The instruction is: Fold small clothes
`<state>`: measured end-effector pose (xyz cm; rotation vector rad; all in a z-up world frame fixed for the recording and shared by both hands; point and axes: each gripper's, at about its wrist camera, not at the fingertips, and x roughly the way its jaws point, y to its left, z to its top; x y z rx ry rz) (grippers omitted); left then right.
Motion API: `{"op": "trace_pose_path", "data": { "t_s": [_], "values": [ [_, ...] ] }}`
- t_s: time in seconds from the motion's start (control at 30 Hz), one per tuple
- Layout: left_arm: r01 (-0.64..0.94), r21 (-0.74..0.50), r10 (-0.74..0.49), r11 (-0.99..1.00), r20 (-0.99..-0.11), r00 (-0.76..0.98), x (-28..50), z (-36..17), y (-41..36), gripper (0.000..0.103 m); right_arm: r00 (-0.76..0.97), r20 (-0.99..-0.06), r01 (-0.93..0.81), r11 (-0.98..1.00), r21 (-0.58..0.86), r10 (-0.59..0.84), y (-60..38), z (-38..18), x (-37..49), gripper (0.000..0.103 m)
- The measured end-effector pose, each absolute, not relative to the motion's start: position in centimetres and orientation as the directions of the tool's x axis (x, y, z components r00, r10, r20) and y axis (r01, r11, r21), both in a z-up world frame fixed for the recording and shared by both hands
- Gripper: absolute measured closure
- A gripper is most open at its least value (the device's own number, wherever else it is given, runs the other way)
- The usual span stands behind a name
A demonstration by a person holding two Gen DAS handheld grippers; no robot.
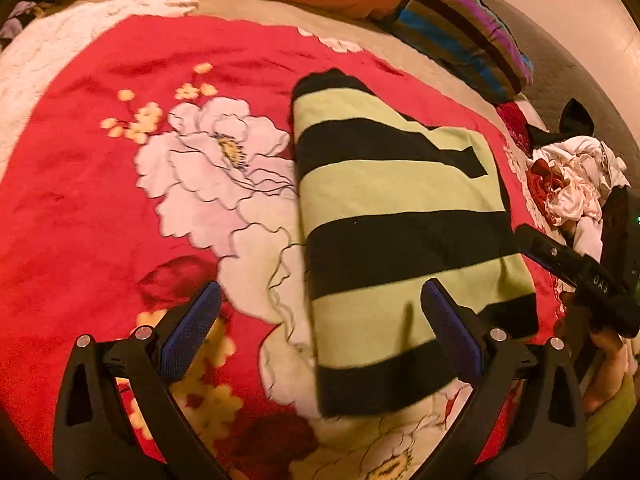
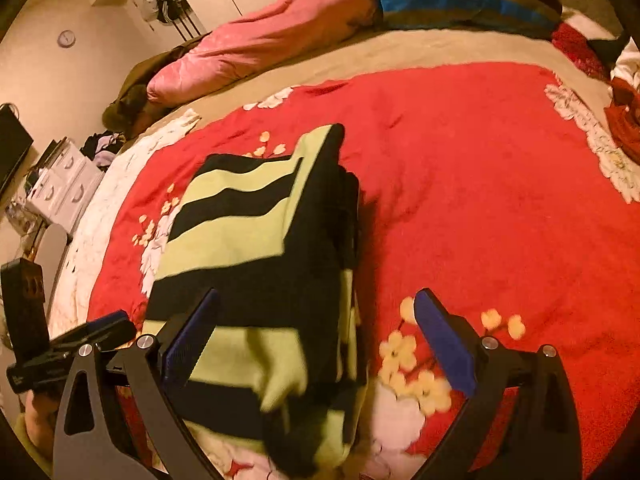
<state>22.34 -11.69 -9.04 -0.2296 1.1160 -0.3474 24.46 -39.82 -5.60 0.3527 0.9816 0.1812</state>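
Observation:
A small garment with broad green and black stripes (image 1: 400, 216) lies folded into a long block on a red flowered blanket (image 1: 80, 200). My left gripper (image 1: 320, 332) hovers open over its near left edge, nothing between the blue pads. In the right wrist view the same striped garment (image 2: 256, 264) lies under and between the fingers of my right gripper (image 2: 316, 344), which stands open; a loose green corner near the bottom is blurred. The right gripper's black body (image 1: 576, 276) shows at the right edge of the left wrist view, a hand beneath it.
A heap of white, red and black clothes (image 1: 568, 188) lies at the blanket's right edge. A striped cushion (image 1: 460, 36) and a pink quilt (image 2: 256, 40) lie at the far side of the bed. White boxes (image 2: 60, 188) stand beside the bed on the left.

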Motion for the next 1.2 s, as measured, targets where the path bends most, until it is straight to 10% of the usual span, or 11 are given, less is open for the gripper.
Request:
{"op": "trace_pose_path", "data": {
  "t_s": [0.57,0.7,0.93,1.2],
  "values": [
    [0.22,-0.475,-0.523,0.852,-0.794,0.31,24.4,-11.9,-15.1,0.01,0.416,-0.75,-0.018,0.829,0.559,0.514,-40.8,-11.0,28.3,0.008],
    [0.22,-0.476,-0.523,0.852,-0.794,0.31,24.5,-11.9,-15.5,0.014,0.408,-0.715,-0.074,0.801,0.594,0.568,-40.1,-10.1,28.4,0.032],
    [0.237,-0.476,-0.529,0.847,-0.793,0.301,24.8,-11.9,-15.8,0.016,0.411,-0.734,-0.033,0.813,0.581,0.541,-40.1,-11.0,28.8,0.014],
    [0.251,-0.471,-0.532,0.846,-0.783,0.324,24.3,-11.1,-15.5,0.036,0.433,-0.715,-0.126,0.822,0.555,0.549,-38.7,-8.6,28.0,0.051]
  ]
}}
